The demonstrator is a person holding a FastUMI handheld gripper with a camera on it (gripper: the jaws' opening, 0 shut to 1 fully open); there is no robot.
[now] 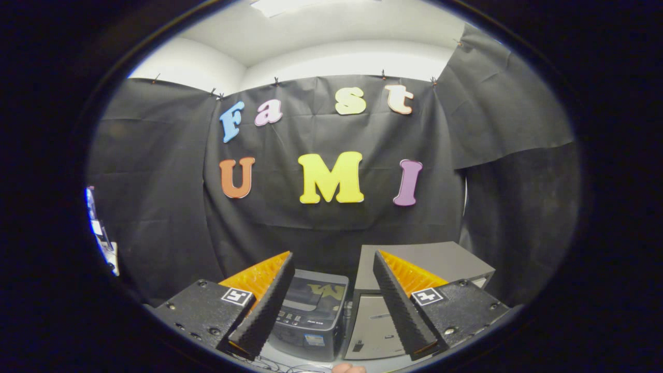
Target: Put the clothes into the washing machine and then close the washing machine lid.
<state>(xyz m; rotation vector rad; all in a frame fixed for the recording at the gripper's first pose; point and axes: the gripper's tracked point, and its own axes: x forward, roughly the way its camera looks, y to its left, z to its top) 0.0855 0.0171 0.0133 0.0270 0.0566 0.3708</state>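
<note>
1. Gripper (334, 269) fingers spread wide, holding nothing; open gap between the pads.
2. Small washing machine (311, 316) at 12 o'clock, just ahead, framed between the fingers, lid down.
3. Grey cabinet (414, 259) touching-close at the machine's 3 o'clock side, behind the right finger (401, 305).
4. Black cloth wall (155, 207) close behind both.

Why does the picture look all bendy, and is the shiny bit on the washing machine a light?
Gripper view: the fisheye lens curves straight edges; the washing machine, seen between the open tongs, has a glossy lid mirroring the wall behind; the ceiling light above is glaringly bright; the grey box beside the machine looks sharp, not blurry.
</note>
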